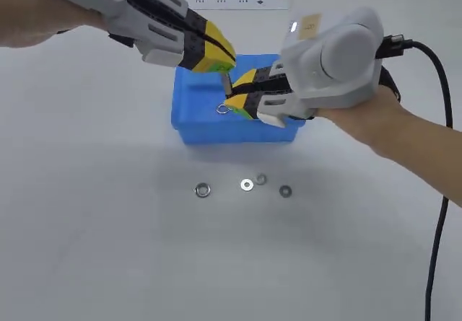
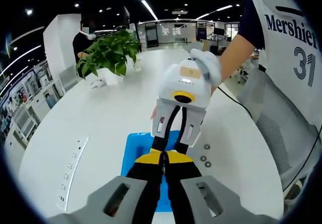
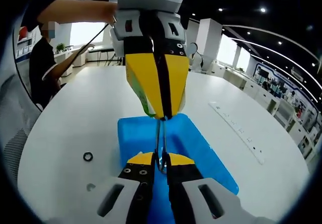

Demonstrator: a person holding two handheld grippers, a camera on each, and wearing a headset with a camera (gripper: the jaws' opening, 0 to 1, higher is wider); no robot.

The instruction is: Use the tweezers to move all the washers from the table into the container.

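Open-plan office or showroom floor. Evidence: a large white table point(image 2: 100, 128) with a power strip point(image 1: 234, 1) and potted plant point(image 2: 108, 53), recessed ceiling lights point(image 3: 261, 10), and glass-partitioned rooms point(image 2: 171, 32) behind. A person point(image 3: 40, 65) is at a far desk.

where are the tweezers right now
Head view, centre: the tweezers hang over the blue container, clamped between the left gripper above and the right gripper below.

I, the right gripper point(image 3: 162, 159), have my jaws pressed together on the thin tweezers point(image 3: 161, 138), above the blue container point(image 3: 206, 151). The left gripper point(image 3: 163, 114) seems to pinch their far end. One washer point(image 3: 88, 156) lies on the table point(image 3: 65, 128), toward its left edge.
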